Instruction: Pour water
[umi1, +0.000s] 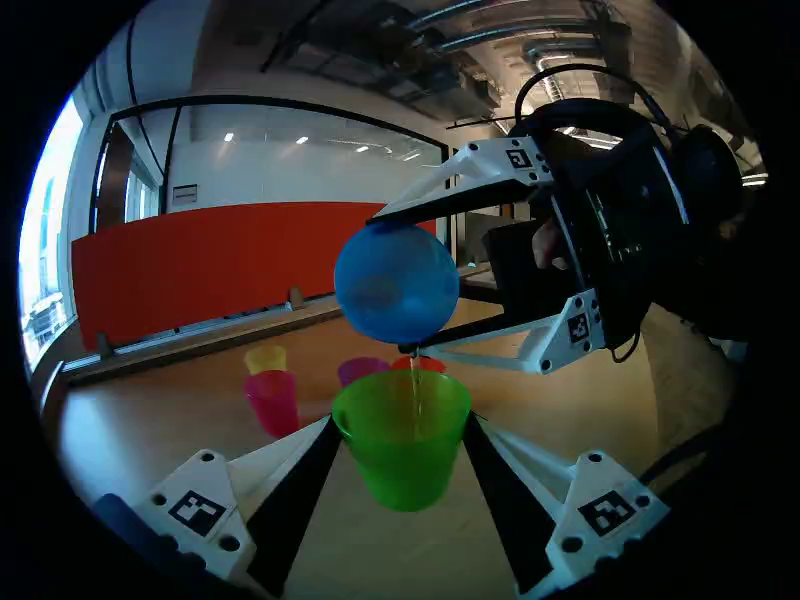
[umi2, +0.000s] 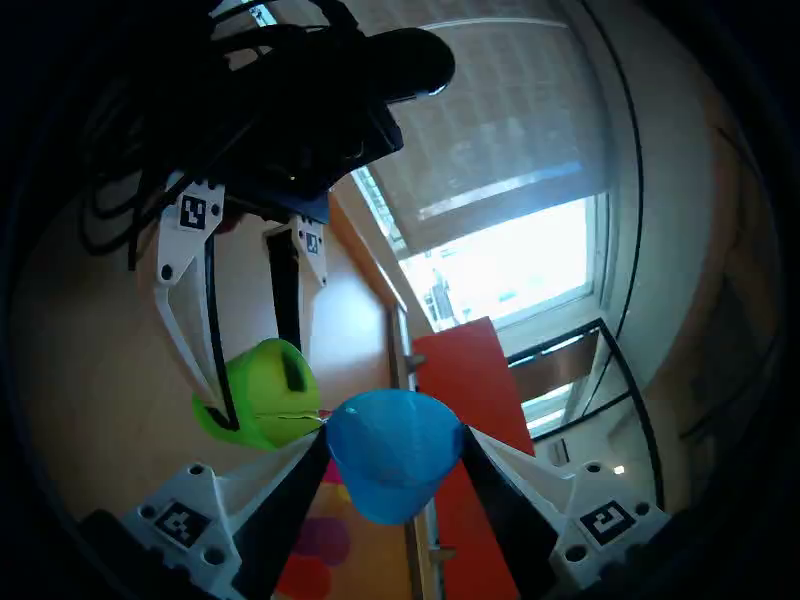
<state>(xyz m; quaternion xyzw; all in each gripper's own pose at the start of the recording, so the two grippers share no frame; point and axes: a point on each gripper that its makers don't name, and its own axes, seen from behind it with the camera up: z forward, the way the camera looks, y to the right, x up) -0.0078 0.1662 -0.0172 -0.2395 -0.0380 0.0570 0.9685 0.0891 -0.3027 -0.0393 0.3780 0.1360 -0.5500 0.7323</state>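
Well, six cups — left gripper (umi1: 402, 428) clamps green cup (umi1: 400, 465), right gripper (umi2: 393, 438) clamps blue cup (umi2: 390, 480) at twelve o'clock; behind: yellow cup (umi1: 265, 358), pink cup (umi1: 273, 400), half-hidden purple cup (umi1: 360, 370), red cup (umi1: 425, 364).

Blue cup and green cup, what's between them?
A thin stream of water falls from the blue cup into the green cup, in the left gripper view.

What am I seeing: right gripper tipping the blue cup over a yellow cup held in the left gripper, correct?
One slip: the left gripper holds a green cup, not a yellow one; the left gripper view shows it. The right gripper does tip the blue cup over it.
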